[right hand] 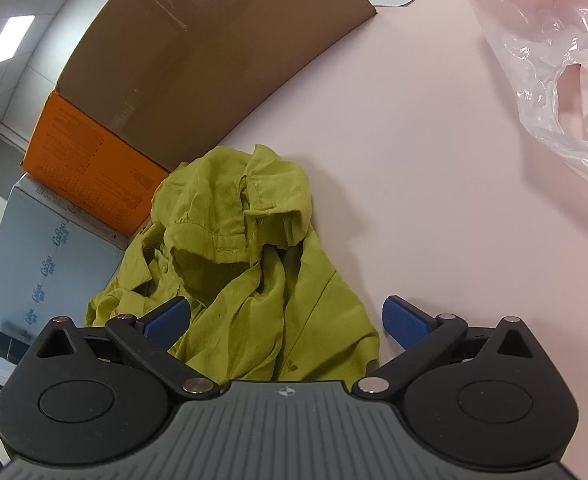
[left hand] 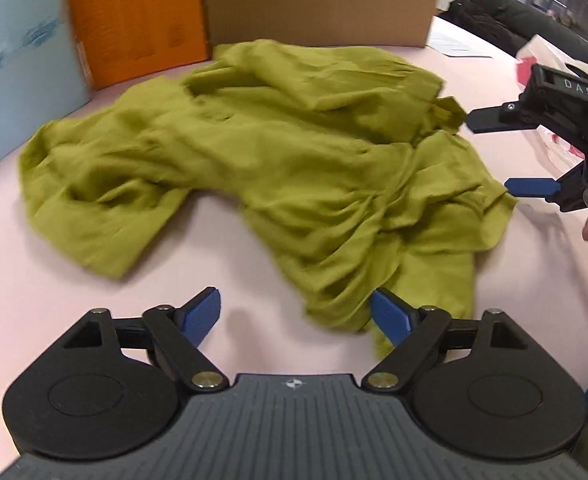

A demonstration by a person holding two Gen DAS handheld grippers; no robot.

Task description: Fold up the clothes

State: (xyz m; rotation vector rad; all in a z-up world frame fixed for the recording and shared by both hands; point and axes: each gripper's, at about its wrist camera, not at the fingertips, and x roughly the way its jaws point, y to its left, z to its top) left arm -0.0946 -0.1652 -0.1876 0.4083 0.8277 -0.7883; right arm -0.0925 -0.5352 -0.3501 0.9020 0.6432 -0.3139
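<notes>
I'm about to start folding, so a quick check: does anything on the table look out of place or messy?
Only the green shirt: it lies crumpled in a heap on the pink table, collar bunched and sleeves twisted, not spread flat. Both grippers are open and hold nothing. Nothing looks spilled or damaged.

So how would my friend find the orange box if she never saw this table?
Find the pink table with the green shirt. Behind the shirt stand three boxes in a row. The orange box is the middle one, between the pale blue box and the big brown box, and the brightest.
</notes>
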